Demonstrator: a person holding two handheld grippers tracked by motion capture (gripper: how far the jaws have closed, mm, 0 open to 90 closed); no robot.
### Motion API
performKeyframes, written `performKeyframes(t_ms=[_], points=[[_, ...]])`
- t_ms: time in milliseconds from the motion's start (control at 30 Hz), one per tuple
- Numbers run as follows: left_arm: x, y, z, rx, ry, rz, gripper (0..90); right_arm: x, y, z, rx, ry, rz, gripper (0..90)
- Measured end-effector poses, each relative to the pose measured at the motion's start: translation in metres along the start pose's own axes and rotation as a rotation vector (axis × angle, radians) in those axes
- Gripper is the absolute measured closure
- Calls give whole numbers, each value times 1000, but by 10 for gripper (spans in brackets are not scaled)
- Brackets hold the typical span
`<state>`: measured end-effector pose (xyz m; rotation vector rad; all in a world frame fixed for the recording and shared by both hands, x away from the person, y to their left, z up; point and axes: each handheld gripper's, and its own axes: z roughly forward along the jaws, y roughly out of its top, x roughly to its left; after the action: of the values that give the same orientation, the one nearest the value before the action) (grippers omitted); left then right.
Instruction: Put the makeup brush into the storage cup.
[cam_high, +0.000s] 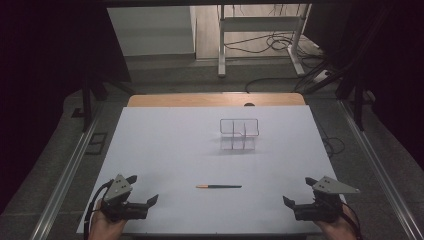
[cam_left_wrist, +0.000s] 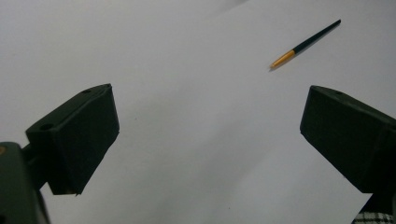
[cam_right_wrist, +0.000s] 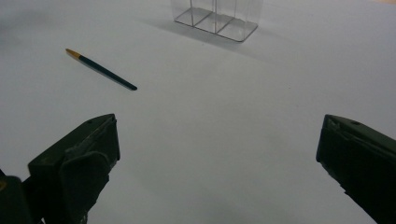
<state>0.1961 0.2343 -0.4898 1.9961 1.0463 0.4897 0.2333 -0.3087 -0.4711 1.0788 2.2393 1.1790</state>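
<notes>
A slim pen (cam_high: 218, 186) with a dark barrel and an orange-yellow tip lies flat on the white surface (cam_high: 165, 150), near its front edge and roughly midway between the two grippers. Its orange end points toward the person's left. In the left gripper view the pen (cam_left_wrist: 306, 43) lies ahead and off to the upper right; in the right gripper view the pen (cam_right_wrist: 101, 69) lies ahead to the upper left.

Farther back on the surface, well apart from the pen, stands a clear plastic organizer (cam_high: 239, 133) split into compartments, all of which look empty; its base also shows in the right gripper view (cam_right_wrist: 215, 18).

The left gripper (cam_high: 142, 189) rests at the near left corner with its fingers (cam_left_wrist: 74, 140) spread wide and nothing between them. The right gripper (cam_high: 300, 191) sits at the near right corner, its fingers (cam_right_wrist: 77, 163) equally wide apart and empty. Both are well apart from the pen.

The likely work is lifting the pen and dropping it into the organizer. The pen is thin, round and low against the surface, so fingers closing slightly off its axis could roll it away or pinch only the tip, letting it swing. The light organizer could also tip or slide if the pen strikes its wall.
</notes>
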Motion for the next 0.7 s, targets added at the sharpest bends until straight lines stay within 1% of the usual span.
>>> performKeyframes(t_ms=[33, 67, 167, 200, 233, 267, 300, 333, 433, 467, 500, 533, 700], points=[[0, 0, 1, -2, -1, 6, 54, 0, 0, 1, 8, -1, -12, 9], [0, 0, 2, 1, 1, 12, 55, 1, 0, 2, 18, 10, -30, 20], [1, 0, 3, 7, -2, 13, 54, 1, 1, 2, 13, 9, -45, 26], [1, 0, 2, 1, 1, 10, 54, 0, 1, 0, 5, 3, -51, 37], [1, 0, 2, 1, 1, 10, 54, 0, 1, 0, 5, 3, -51, 37], [2, 0, 1, -1, -14, -9, 54, -2, 1, 0, 14, 8, -35, 42], [2, 0, 1, -1, -14, -9, 52, -2, 1, 0, 14, 8, -35, 42], [3, 0, 2, 6, -27, -27, 47, -4, 1, 1, 21, 12, -32, 42], [4, -1, 2, 3, -38, -29, 43, -3, 1, 1, 23, 13, -32, 38], [4, 0, 2, -9, -47, -26, 41, -2, 2, 1, 23, 15, -34, 33], [4, 0, 2, -9, -47, -26, 41, -2, 2, 1, 23, 15, -34, 33], [3, 0, 2, -14, -49, -19, 41, -2, 2, 2, 32, 16, -29, 32], [3, -1, 2, -13, -57, -17, 38, -1, 2, 3, 39, 29, -10, 31]])
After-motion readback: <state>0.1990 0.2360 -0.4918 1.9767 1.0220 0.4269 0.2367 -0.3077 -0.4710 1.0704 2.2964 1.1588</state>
